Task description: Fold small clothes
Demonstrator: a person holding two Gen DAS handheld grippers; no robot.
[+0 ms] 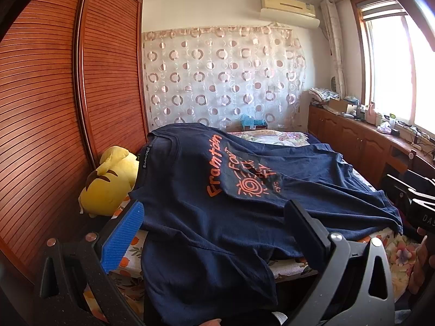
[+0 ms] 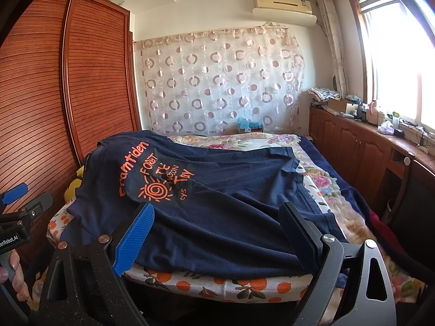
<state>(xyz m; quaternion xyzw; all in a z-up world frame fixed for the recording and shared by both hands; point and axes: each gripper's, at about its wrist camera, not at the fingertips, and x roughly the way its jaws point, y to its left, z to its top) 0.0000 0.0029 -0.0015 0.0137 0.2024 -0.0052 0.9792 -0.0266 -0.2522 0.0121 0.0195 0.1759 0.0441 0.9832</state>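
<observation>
A navy T-shirt (image 1: 217, 190) with orange print lies spread over the bed, collar at the far left, a sleeve hanging over the near edge. It also shows in the right wrist view (image 2: 231, 203). My left gripper (image 1: 214, 233) is open, its jaws wide apart over the shirt's near part, nothing held. My right gripper (image 2: 217, 236) is open over the shirt's near hem, empty. The left gripper also shows at the left edge of the right wrist view (image 2: 21, 212), and the right gripper at the right edge of the left wrist view (image 1: 418, 203).
A yellow plush toy (image 1: 111, 182) lies left of the shirt by the wooden wardrobe (image 1: 68, 95). The bed's floral cover (image 2: 320, 182) extends right. A cluttered wooden cabinet (image 2: 367, 141) runs under the window at right. A patterned curtain (image 2: 217, 81) hangs behind the bed.
</observation>
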